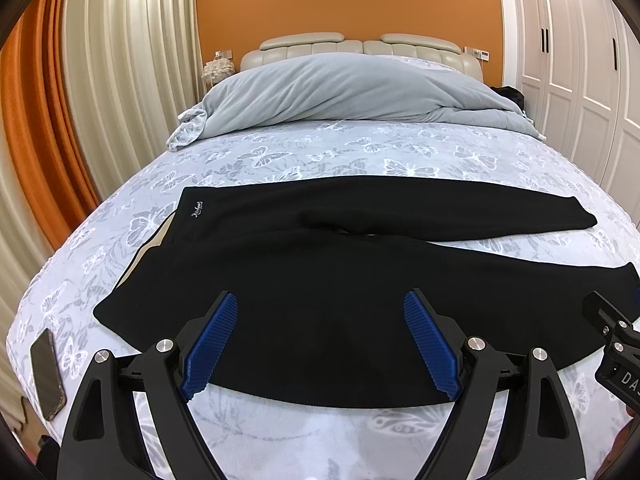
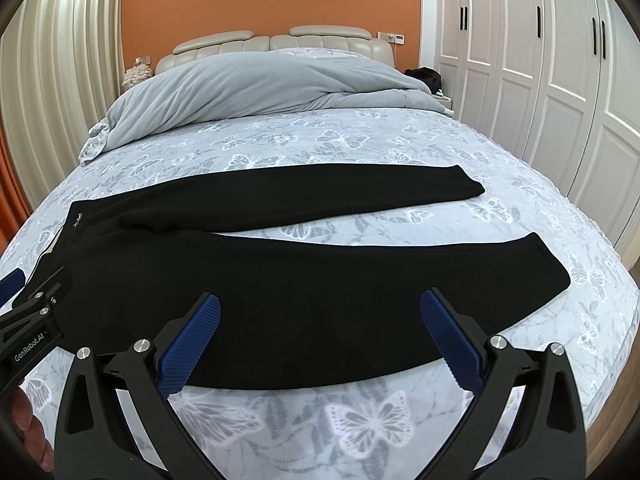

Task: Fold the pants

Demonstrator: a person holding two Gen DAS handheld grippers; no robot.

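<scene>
Black pants (image 1: 304, 264) lie flat across the butterfly-print bed, waistband to the left, both legs spread apart and running right. My left gripper (image 1: 320, 304) is open, its blue pads over the near edge of the seat and thigh. In the right wrist view the pants (image 2: 280, 280) show in full, with the far leg's cuff (image 2: 468, 184) and the near leg's cuff (image 2: 548, 264) at the right. My right gripper (image 2: 320, 304) is open above the near leg, nothing between its fingers. Each gripper's black body shows at the edge of the other's view.
A dark phone (image 1: 48, 376) lies on the bed's left near corner. A grey duvet (image 1: 340, 88) is heaped by the headboard. White wardrobes (image 2: 540, 60) stand along the right, curtains (image 1: 100, 80) on the left. A hand (image 2: 28, 432) holds the left gripper.
</scene>
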